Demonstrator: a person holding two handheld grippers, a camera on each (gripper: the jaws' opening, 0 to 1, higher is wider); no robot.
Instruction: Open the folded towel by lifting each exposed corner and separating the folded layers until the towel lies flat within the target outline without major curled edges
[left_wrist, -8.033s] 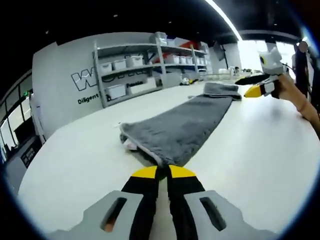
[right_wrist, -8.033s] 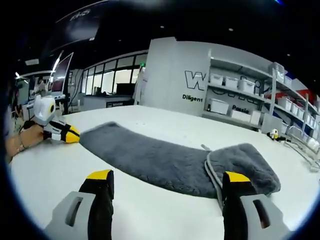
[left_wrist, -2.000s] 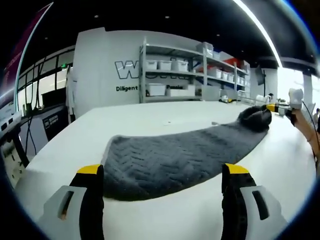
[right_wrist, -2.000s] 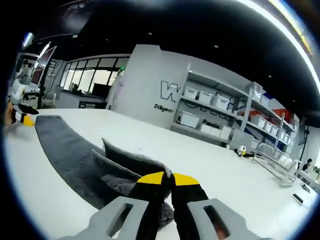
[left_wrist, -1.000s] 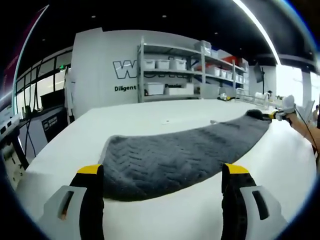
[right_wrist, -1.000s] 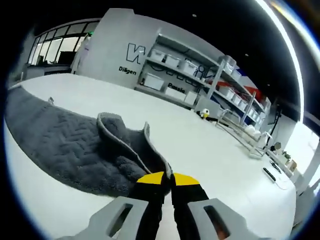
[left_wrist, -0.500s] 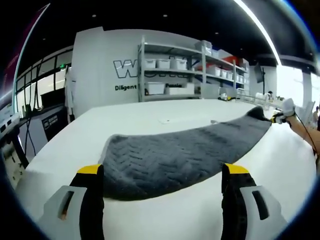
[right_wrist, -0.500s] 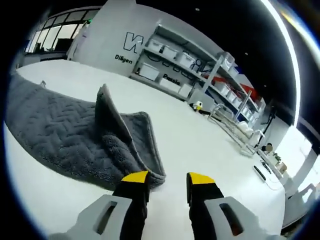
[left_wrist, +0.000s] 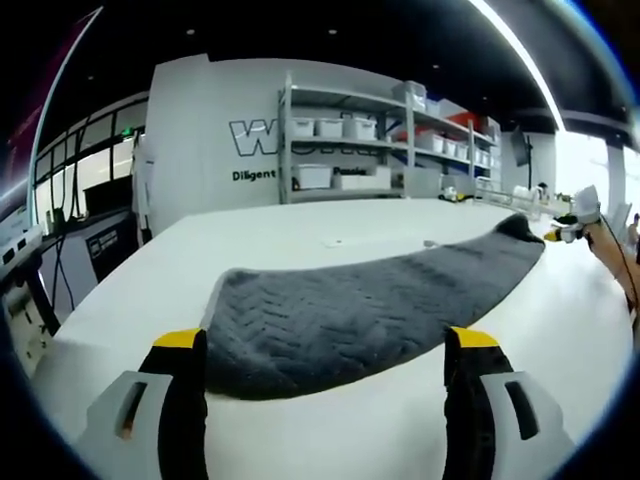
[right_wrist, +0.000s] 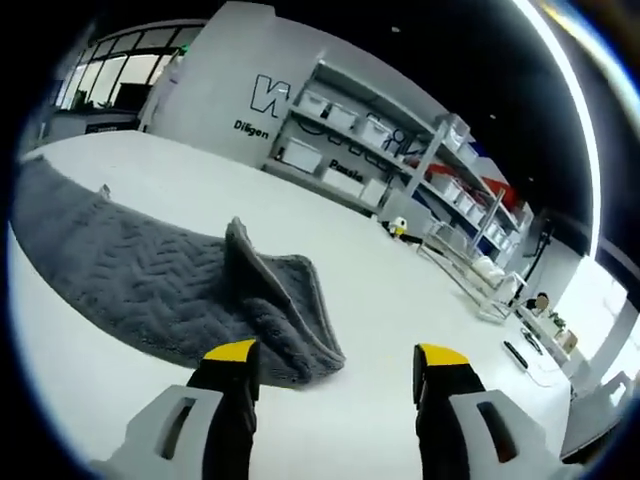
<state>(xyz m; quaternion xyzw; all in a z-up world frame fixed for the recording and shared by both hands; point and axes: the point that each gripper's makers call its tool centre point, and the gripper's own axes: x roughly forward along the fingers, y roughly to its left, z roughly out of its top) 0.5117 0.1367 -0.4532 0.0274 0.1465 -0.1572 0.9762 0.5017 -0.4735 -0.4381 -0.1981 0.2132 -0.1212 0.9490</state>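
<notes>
Towel (left_wrist: 350, 315) stretched long across the white table (left_wrist: 270, 235), mostly flat, but with one end bunched and curled up (right_wrist: 285, 300) just ahead of the right gripper (right_wrist: 335, 365). Both grippers empty, jaws wide apart, left gripper (left_wrist: 318, 345) parked at the flat end. Probably backed off to line up a fresh grab on that curl.
</notes>
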